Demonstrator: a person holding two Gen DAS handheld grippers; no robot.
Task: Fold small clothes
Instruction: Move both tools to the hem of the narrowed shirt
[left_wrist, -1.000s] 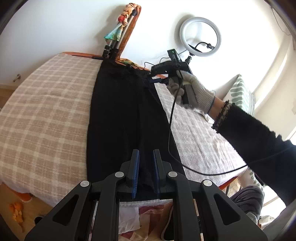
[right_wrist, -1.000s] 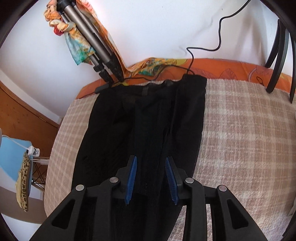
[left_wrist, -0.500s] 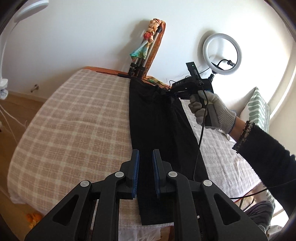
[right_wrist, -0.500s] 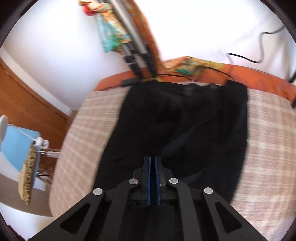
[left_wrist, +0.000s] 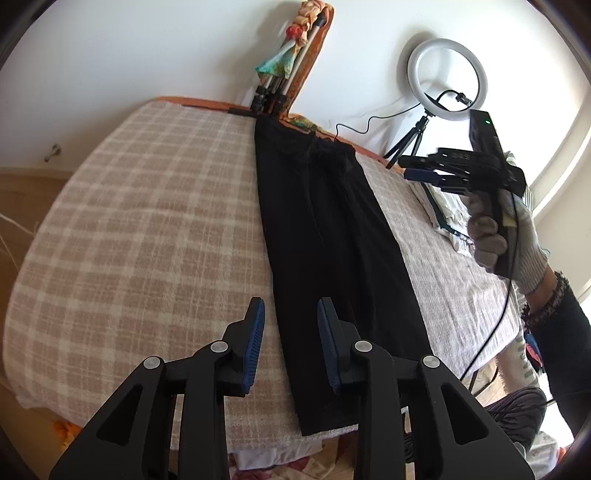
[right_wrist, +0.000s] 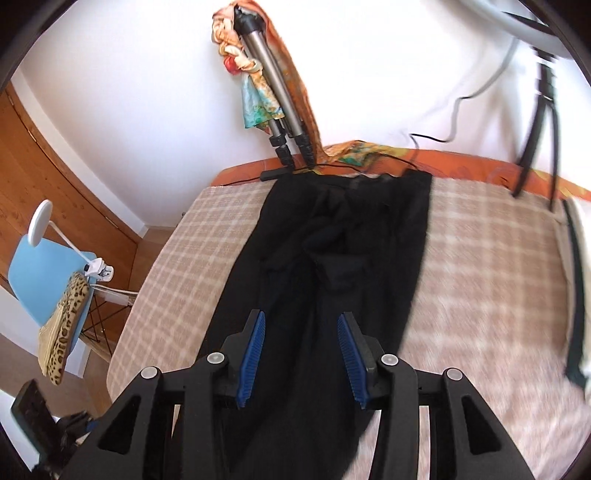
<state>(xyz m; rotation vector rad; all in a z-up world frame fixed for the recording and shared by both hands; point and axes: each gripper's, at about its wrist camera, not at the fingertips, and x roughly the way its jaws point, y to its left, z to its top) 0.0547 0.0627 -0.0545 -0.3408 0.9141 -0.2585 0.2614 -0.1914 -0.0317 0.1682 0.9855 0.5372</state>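
Observation:
A pair of black trousers (left_wrist: 332, 240) lies flat and lengthwise on a checked bedspread (left_wrist: 147, 240), waistband at the far end. My left gripper (left_wrist: 290, 321) is open and empty, above the left edge of the trousers near their hem. My right gripper (right_wrist: 301, 334) is open and empty, above the middle of the trousers (right_wrist: 332, 258); it also shows in the left wrist view (left_wrist: 421, 173), held by a gloved hand off the right side of the trousers.
A folded tripod with colourful cloth (left_wrist: 284, 74) leans on the wall at the bed's far end. A ring light (left_wrist: 447, 79) stands to the right with cables. A blue chair (right_wrist: 48, 284) stands to the left of the bed. The checked bedspread (right_wrist: 480, 277) spreads both sides.
Both grippers have opened; the right one was shut half a second ago. The right gripper has lifted away to the right of the trousers. The left view has shifted left.

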